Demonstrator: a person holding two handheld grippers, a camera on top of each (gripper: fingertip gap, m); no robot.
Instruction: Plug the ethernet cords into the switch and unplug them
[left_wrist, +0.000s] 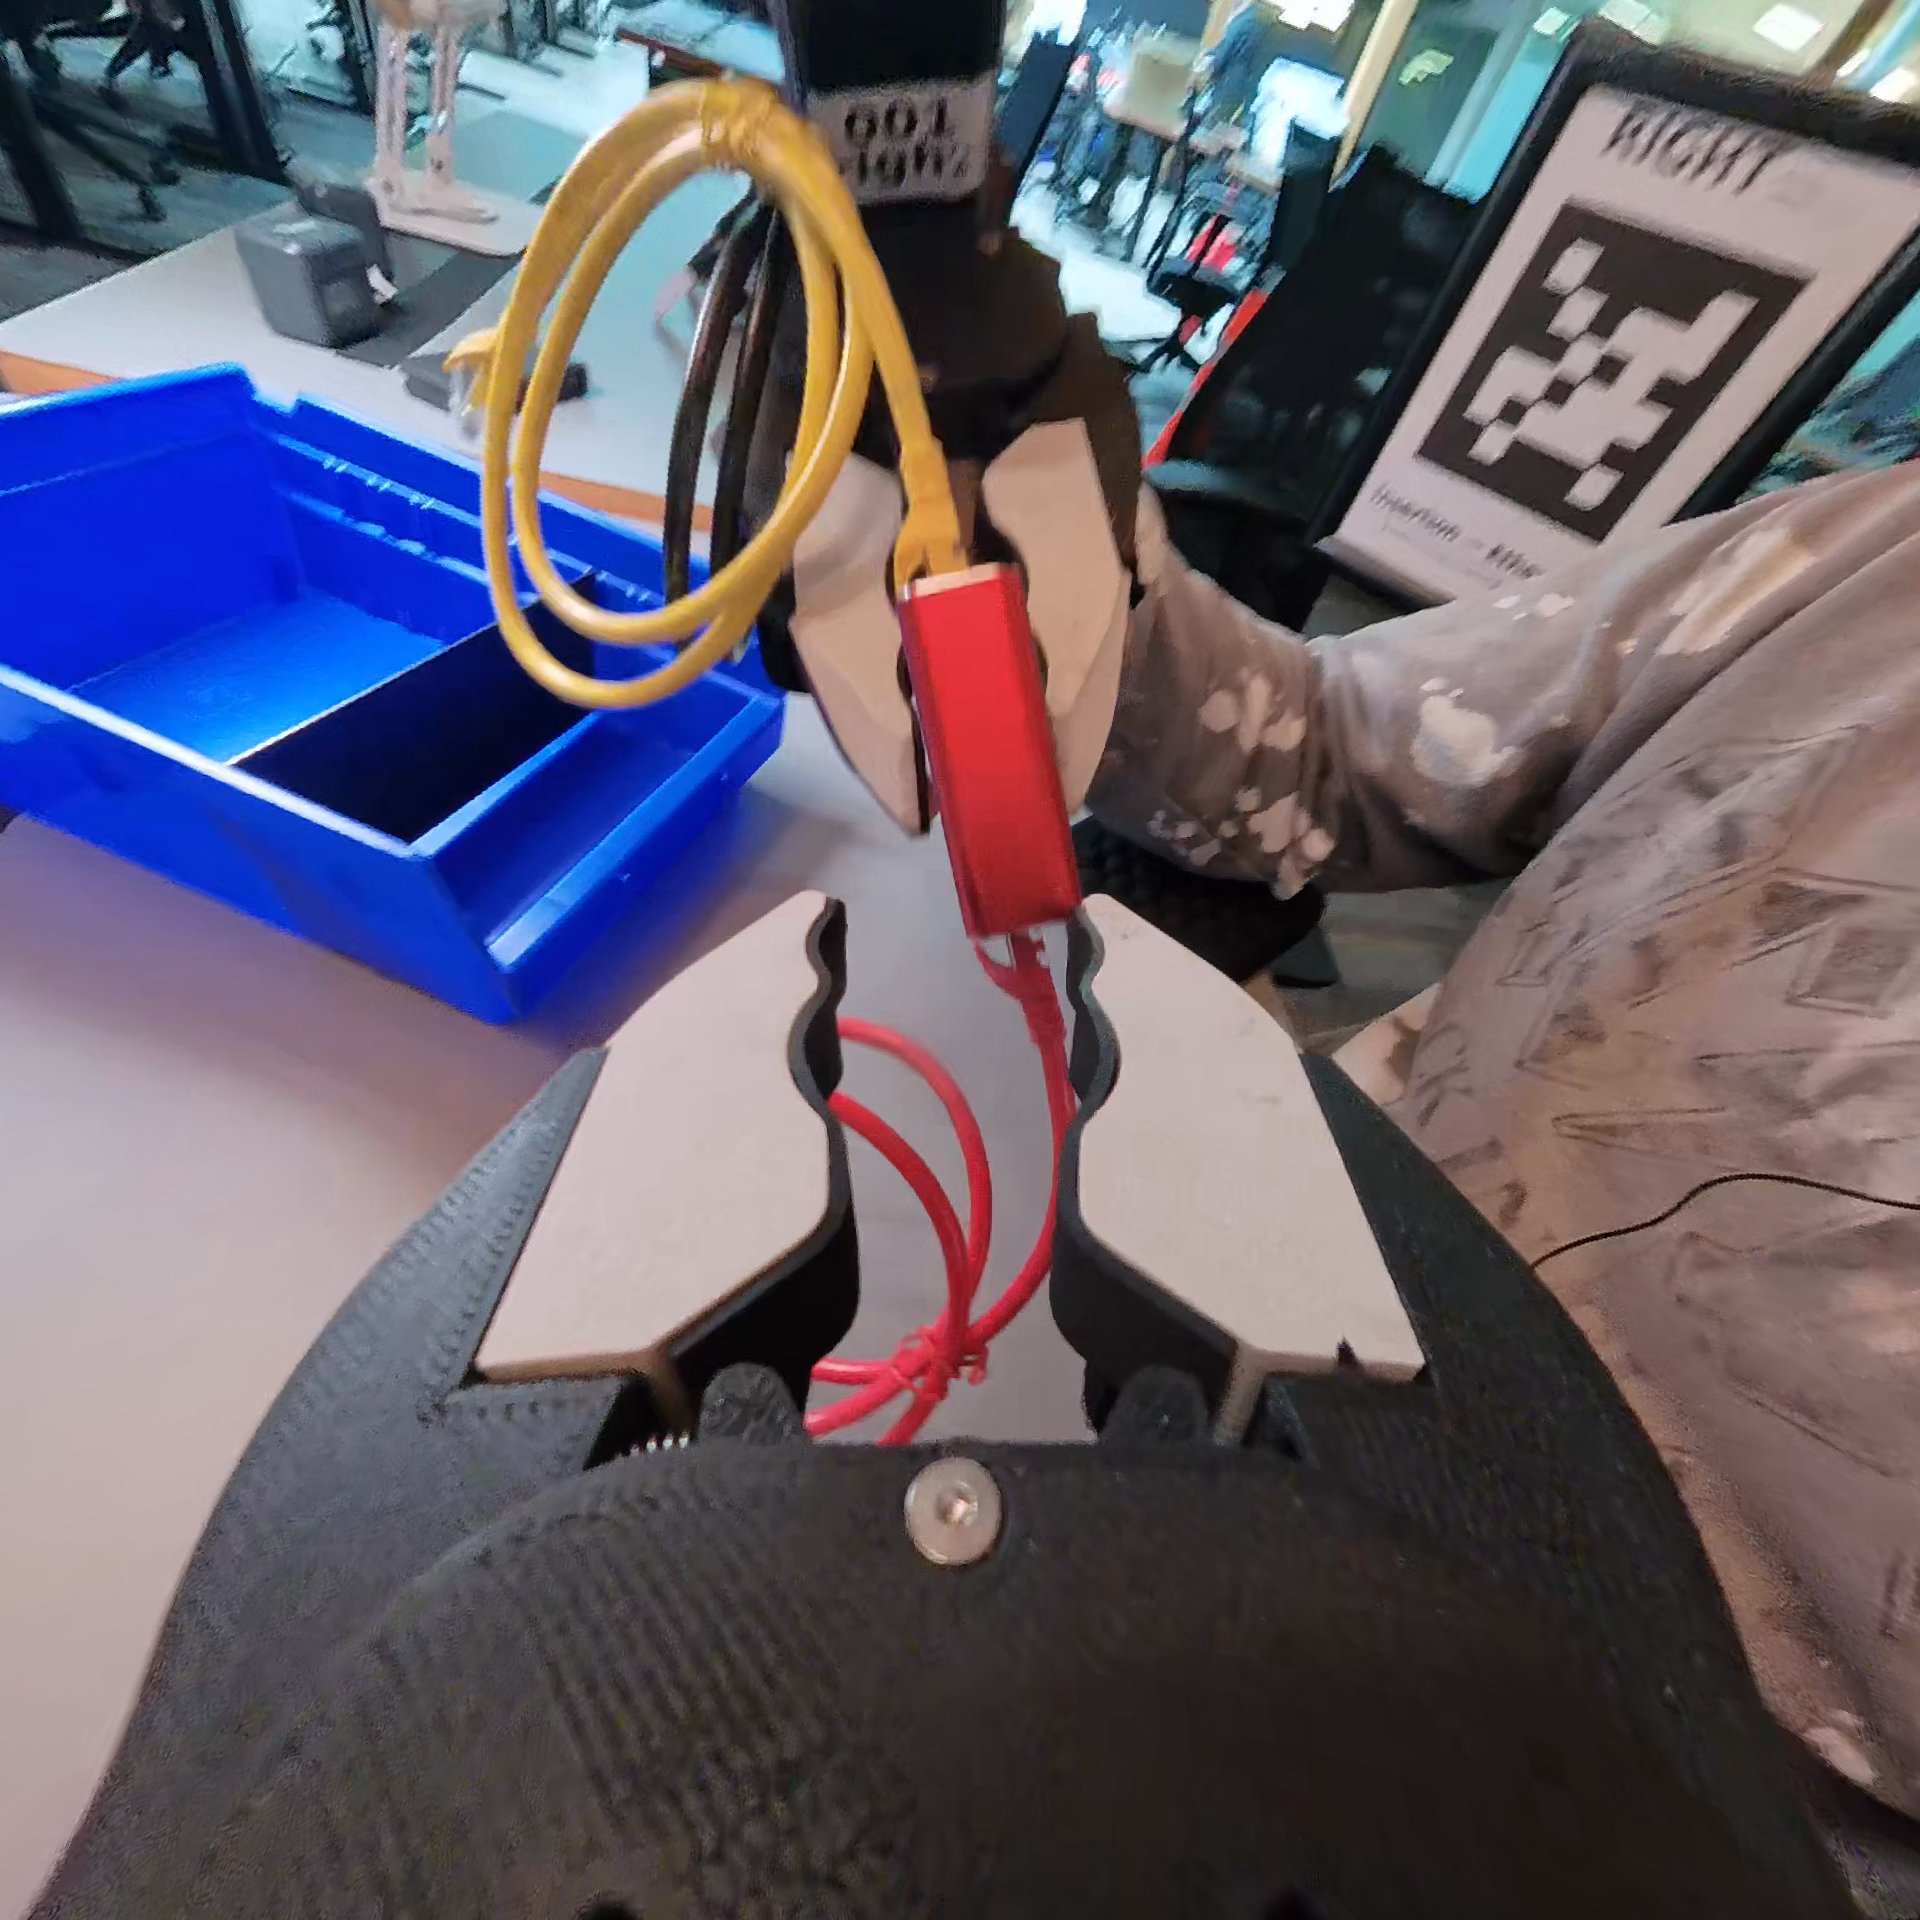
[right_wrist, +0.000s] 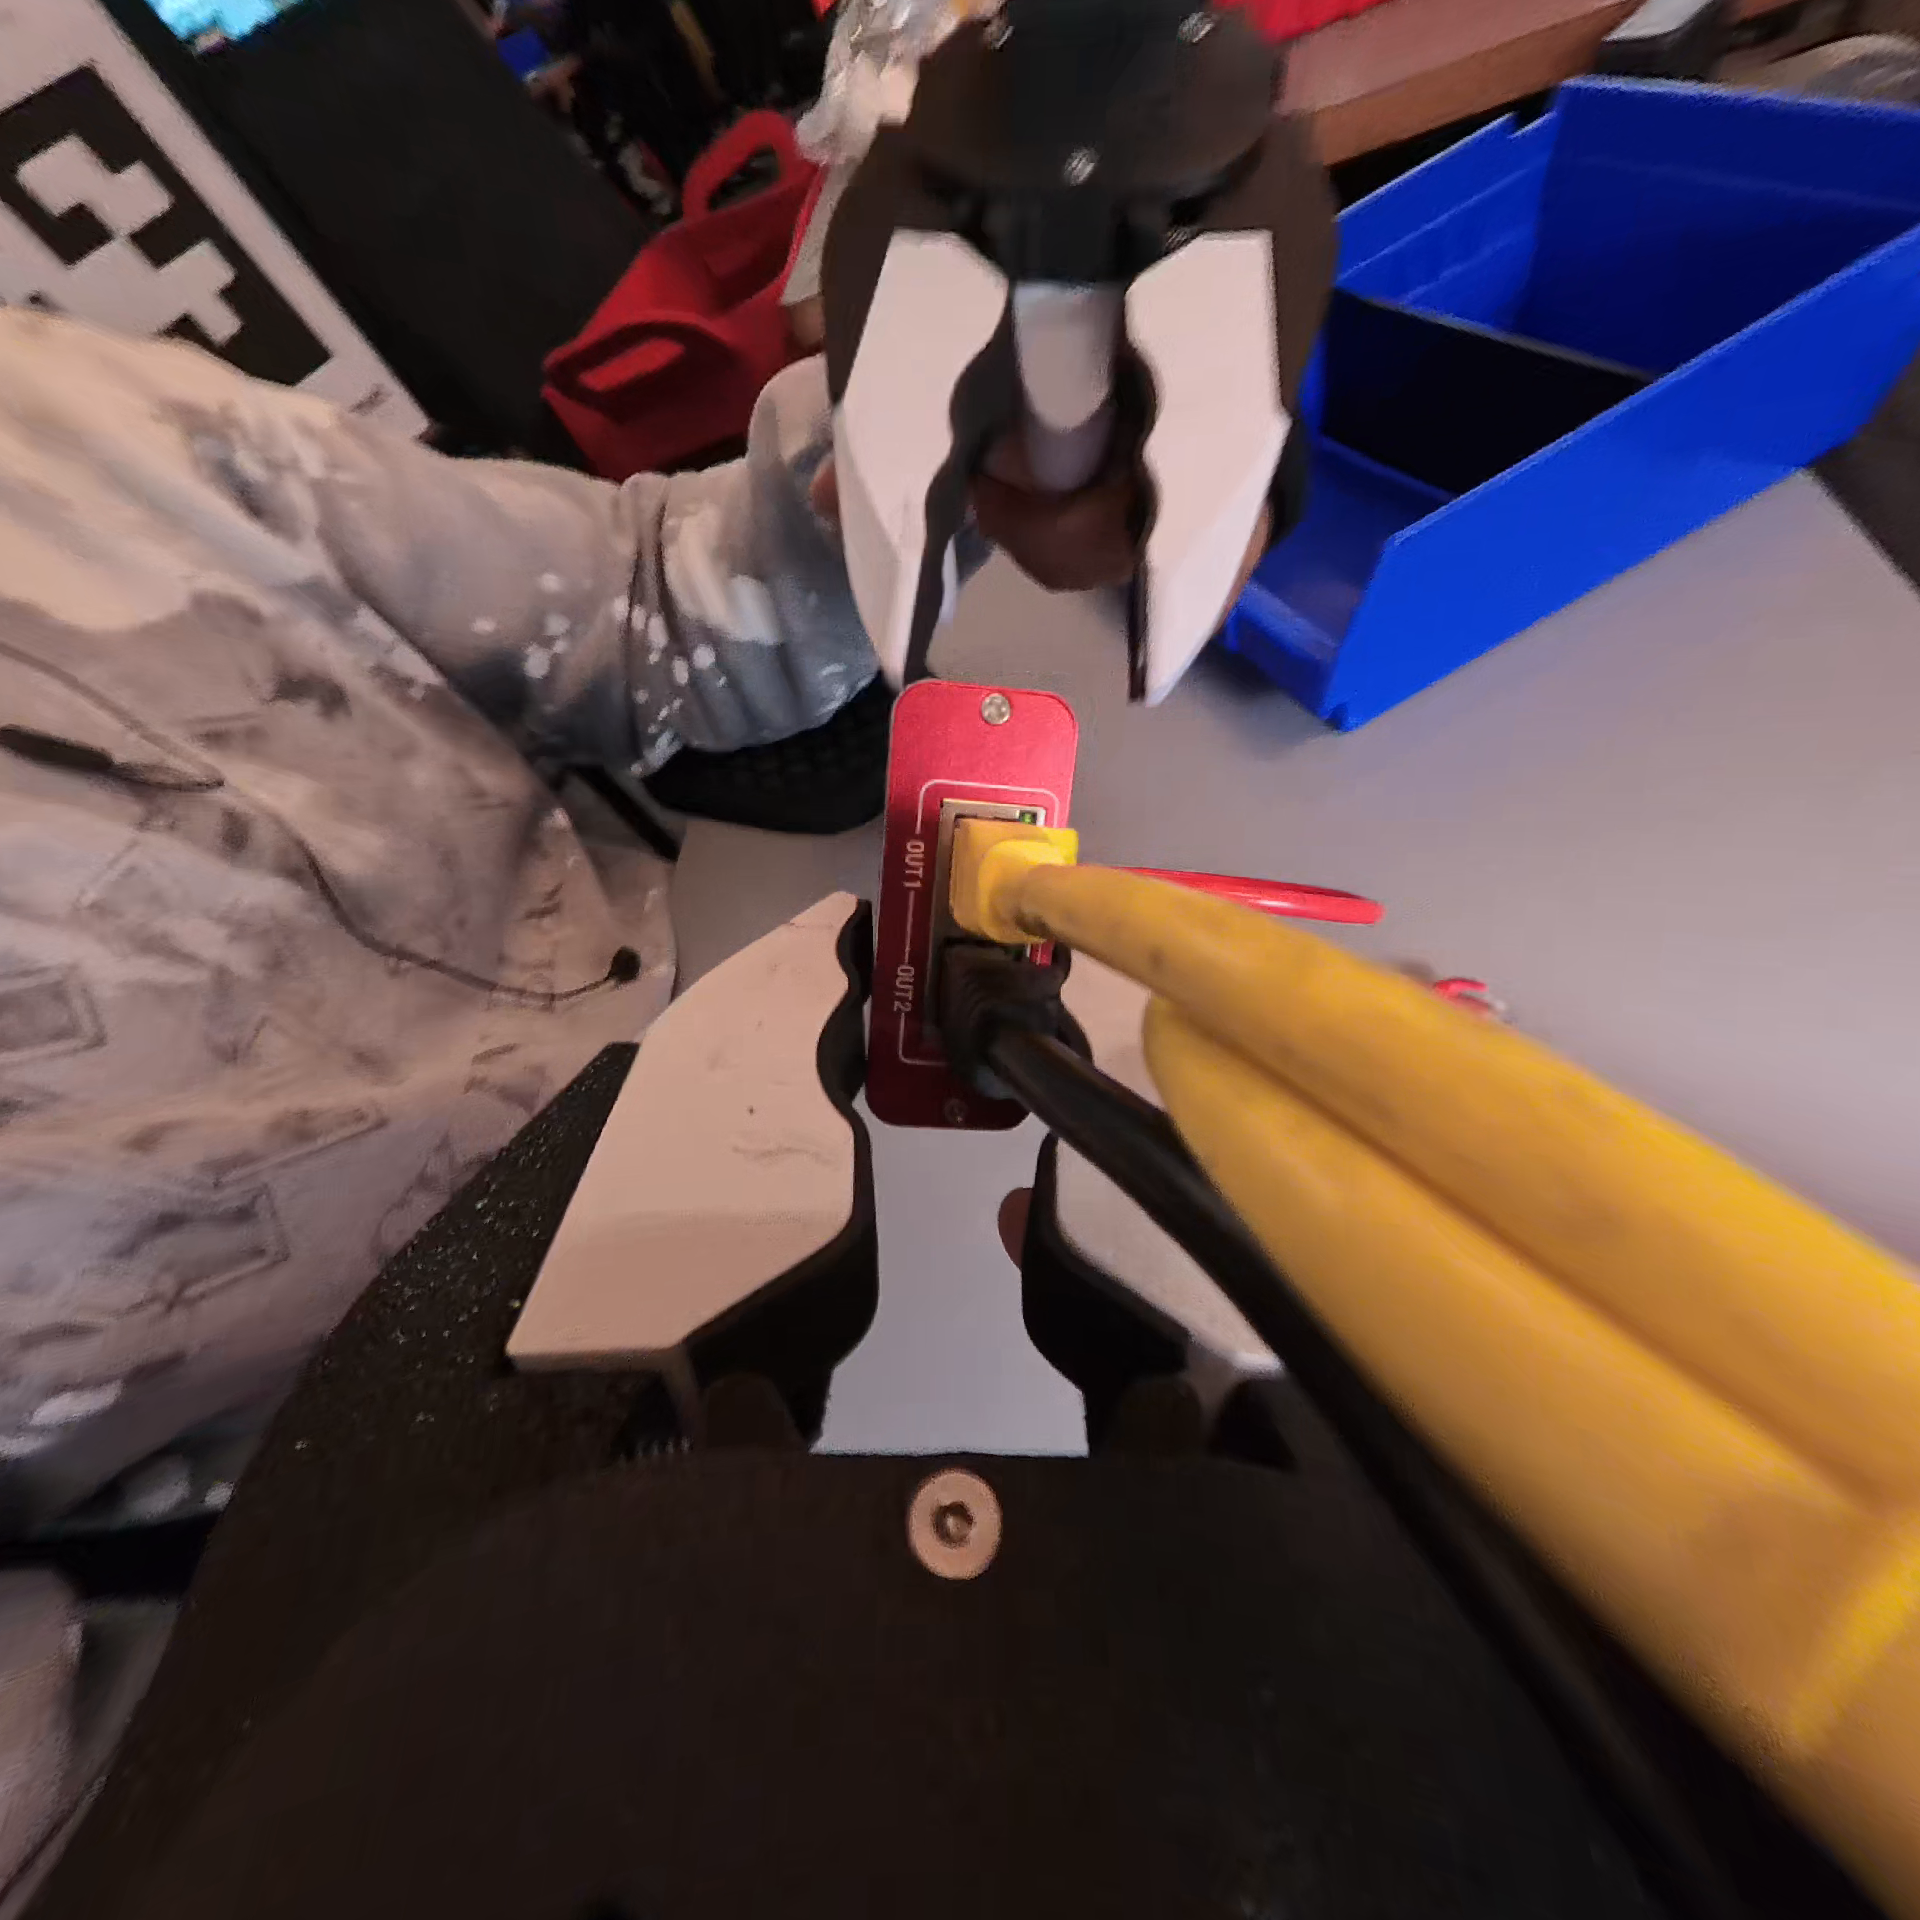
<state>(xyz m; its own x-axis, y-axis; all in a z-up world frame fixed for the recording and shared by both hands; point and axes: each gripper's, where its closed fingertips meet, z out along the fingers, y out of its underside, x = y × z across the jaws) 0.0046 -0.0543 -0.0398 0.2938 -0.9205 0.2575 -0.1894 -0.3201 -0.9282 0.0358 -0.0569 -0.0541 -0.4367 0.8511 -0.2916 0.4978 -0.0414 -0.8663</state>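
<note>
My right gripper (right_wrist: 951, 1029) is shut on the red switch (right_wrist: 914, 790) and holds it above the table. A yellow cord (right_wrist: 1351, 1091) sits in the switch's upper port and a black cord (right_wrist: 1101, 1122) in the lower one. In the left wrist view the switch (left_wrist: 987, 748) hangs upright in the right gripper (left_wrist: 997, 790), with the yellow cord (left_wrist: 665, 436) looped above. A red cord (left_wrist: 1039, 997) is plugged into its lower end. My left gripper (left_wrist: 956, 925) is open just below the switch, and the red cord hangs between its fingers. It also shows in the right wrist view (right_wrist: 1034, 675).
A blue divided bin (left_wrist: 312, 831) stands on the grey table (left_wrist: 208, 1195) to the left; in the right wrist view the bin (right_wrist: 1507, 582) is at the right. A person's patterned sleeve (left_wrist: 1558, 831) fills the right side. A marker sign (left_wrist: 1600, 343) stands behind.
</note>
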